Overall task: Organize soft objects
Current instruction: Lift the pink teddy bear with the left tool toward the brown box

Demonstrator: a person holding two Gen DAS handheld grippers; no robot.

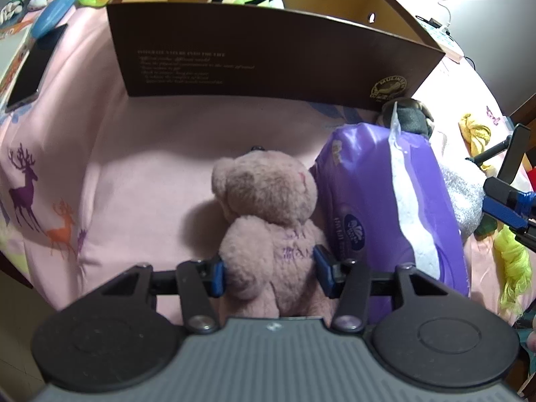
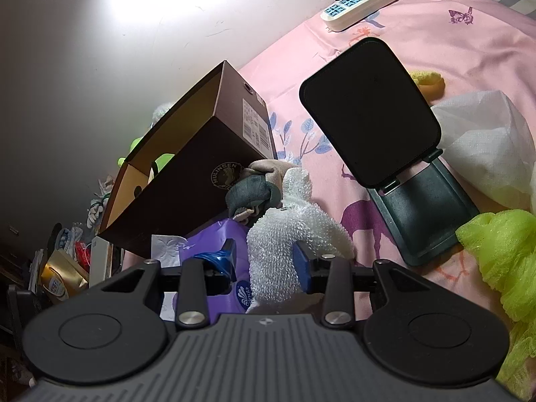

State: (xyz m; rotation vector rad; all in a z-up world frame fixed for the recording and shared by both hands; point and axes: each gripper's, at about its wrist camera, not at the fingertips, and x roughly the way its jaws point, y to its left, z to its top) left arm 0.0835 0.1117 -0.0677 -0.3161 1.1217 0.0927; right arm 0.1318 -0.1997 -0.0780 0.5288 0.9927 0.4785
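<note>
The left gripper [image 1: 269, 273] pinches the lower body of a fuzzy dusty-pink teddy bear [image 1: 268, 214], its blue pads [image 1: 217, 274] pressed into the plush on both sides; the bear lies on its front on a smooth pink bedsheet [image 1: 140, 174] printed with purple and orange deer, head toward a brown cardboard box [image 1: 268, 57]. The gripper points steeply down at it. Just right of the bear, touching it, lies a glossy purple tissue pack [image 1: 375, 207] with a white strip of tissue showing through its slit; its print is too blurred to read. The box is open-topped, tan inside, with small pale lettering that cannot be made out and a round emblem reading MULINSEN; a green-and-black plush sits inside. The right gripper [image 2: 264, 263] tilts less steeply, and its jaws stand narrowly around a nubby white terry cloth [image 2: 284, 234]; whether the pads press it I cannot tell. Beyond it lie a grey plush [image 2: 251, 191] against the box, a matte black folding stand [image 2: 372, 114], frilly lime-green mesh [image 2: 502, 254], and a white power strip [image 2: 360, 1].
</note>
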